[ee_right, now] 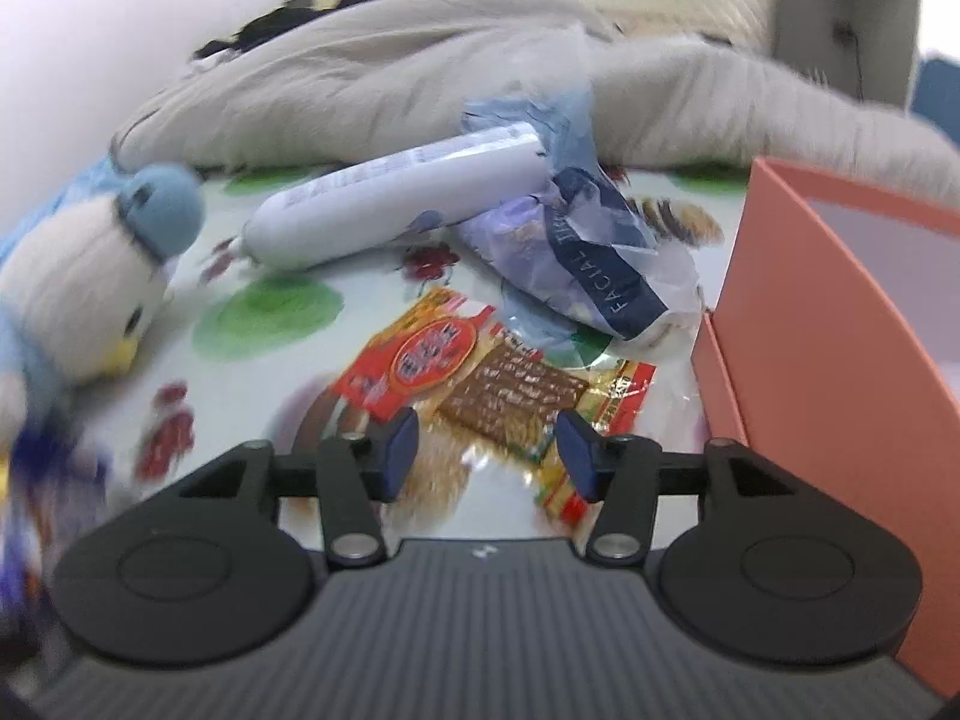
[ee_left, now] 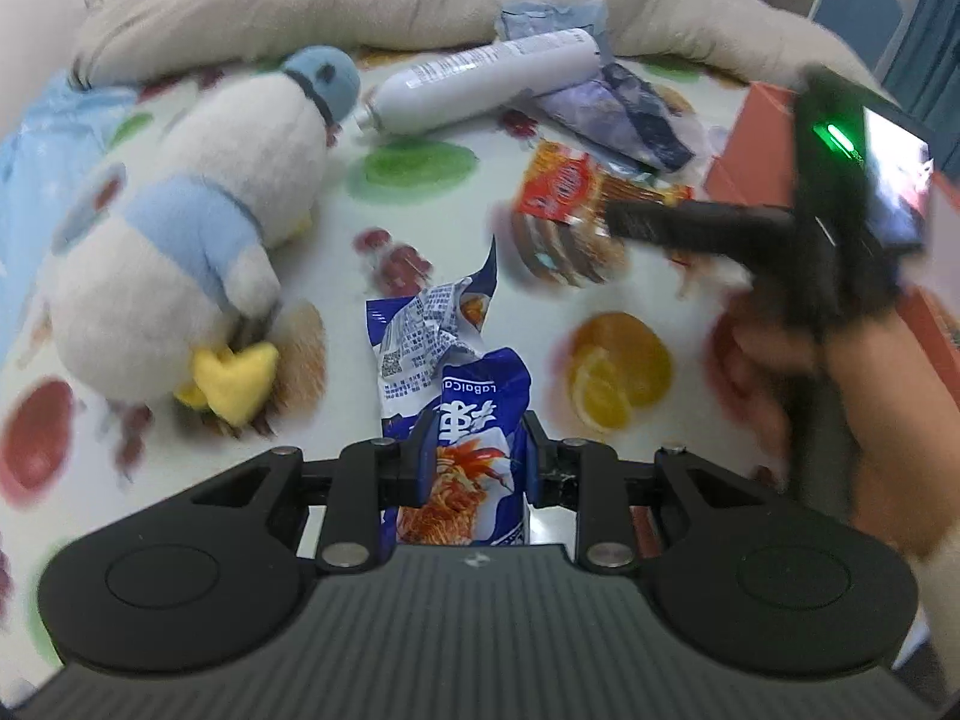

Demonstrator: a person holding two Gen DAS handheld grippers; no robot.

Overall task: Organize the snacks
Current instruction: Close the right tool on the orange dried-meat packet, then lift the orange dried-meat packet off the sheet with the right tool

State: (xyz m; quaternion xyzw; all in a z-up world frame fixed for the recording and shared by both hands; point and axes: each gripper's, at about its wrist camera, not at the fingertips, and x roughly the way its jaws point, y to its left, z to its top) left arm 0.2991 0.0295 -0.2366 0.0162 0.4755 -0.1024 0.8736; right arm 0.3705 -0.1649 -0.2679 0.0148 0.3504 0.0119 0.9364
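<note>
Snack packet [ee_left: 456,420] reading "LaBaiCai" sits clamped in left tongs [ee_left: 478,462].

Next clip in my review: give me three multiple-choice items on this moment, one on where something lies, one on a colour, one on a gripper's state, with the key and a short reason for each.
1. Where does the white bottle lie?
A. Inside the box
B. On the fruit-print cloth, on its side, behind the red snack packet
C. Between the right gripper's jaws

2. What colour is the box at the right?
A. Salmon pink
B. Green
C. Black

3. What is the left gripper doing?
A. Open over nothing
B. Shut on the plush duck
C. Shut on the blue snack packet

Key:
1 B: it lies flat on the cloth, beyond the red snack packet.
2 A: its walls are salmon pink.
3 C: both jaws press the blue snack packet; the plush duck lies apart.
</note>
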